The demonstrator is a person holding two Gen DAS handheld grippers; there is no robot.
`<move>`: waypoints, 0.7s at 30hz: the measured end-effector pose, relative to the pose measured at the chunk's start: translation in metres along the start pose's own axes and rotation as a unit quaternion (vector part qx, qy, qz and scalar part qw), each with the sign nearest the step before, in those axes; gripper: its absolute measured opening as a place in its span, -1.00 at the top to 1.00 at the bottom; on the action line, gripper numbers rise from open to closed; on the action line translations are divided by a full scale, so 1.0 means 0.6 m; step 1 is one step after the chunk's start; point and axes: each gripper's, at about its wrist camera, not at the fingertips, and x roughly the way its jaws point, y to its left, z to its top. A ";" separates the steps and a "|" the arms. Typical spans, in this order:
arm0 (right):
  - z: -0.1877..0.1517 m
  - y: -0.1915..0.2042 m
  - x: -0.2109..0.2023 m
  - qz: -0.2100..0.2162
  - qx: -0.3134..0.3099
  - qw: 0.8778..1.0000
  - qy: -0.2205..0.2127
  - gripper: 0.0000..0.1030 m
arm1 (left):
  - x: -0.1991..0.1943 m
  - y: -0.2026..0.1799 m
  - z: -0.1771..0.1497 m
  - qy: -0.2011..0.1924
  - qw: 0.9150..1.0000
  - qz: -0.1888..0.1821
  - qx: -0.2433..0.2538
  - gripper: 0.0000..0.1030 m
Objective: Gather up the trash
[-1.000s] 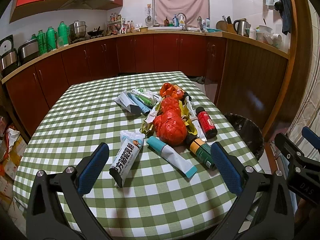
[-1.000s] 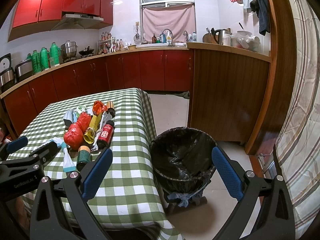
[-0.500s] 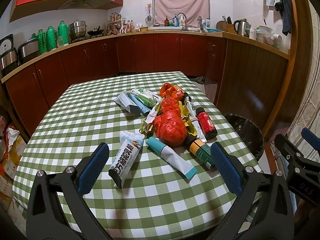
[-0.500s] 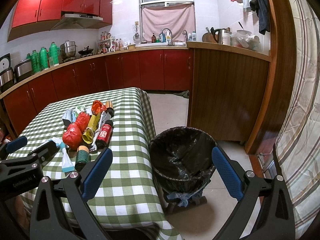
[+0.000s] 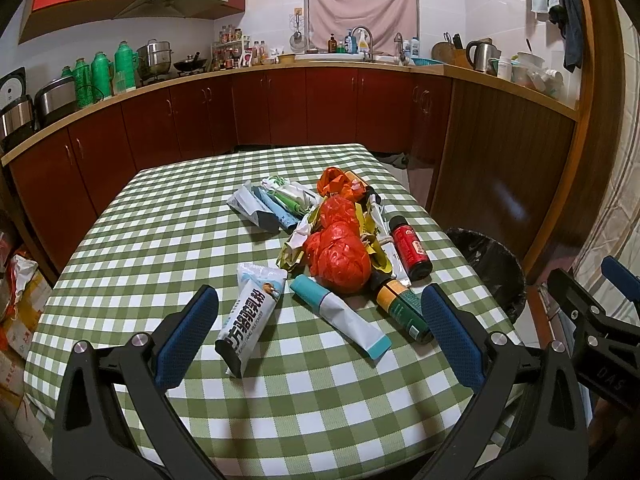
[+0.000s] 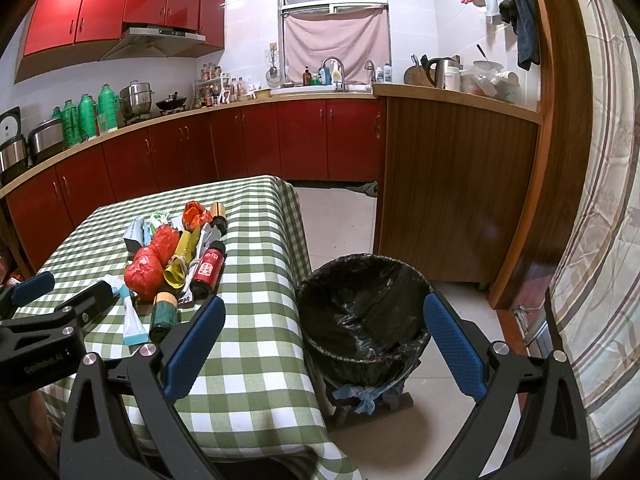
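Hand-held gripper (image 5: 320, 332) agape — trash (image 5: 336, 256) mid-table, margins bare.

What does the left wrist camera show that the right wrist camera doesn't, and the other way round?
Only the left wrist view shows the white milk-powder sachet whole, near the table's front edge. Only the right wrist view shows the bin whole: black liner, no trash visible inside, standing on the floor beside the table. Both show the trash pile on the checked tablecloth, including the red bottle and the green can. Both grippers are open and hold nothing.
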 end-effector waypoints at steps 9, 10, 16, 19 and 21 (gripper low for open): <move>0.001 0.000 0.001 -0.003 0.000 1.000 0.005 -0.88 | 0.002 0.001 0.000 0.002 1.000 0.000 -0.001 -0.92; 0.001 0.000 0.001 -0.002 0.000 1.000 0.006 -0.88 | 0.004 0.001 0.000 0.003 1.000 0.000 -0.002 -0.92; -0.001 0.004 0.006 -0.001 -0.003 1.000 0.016 -0.88 | 0.007 0.023 -0.008 0.009 1.000 0.007 -0.007 -0.92; -0.004 0.006 0.009 0.004 -0.001 1.000 0.023 -0.88 | 0.008 0.034 -0.014 0.016 1.000 0.007 -0.008 -0.92; -0.006 0.008 0.012 0.007 -0.002 1.000 0.027 -0.88 | 0.010 0.041 -0.018 0.021 1.000 0.013 -0.006 -0.89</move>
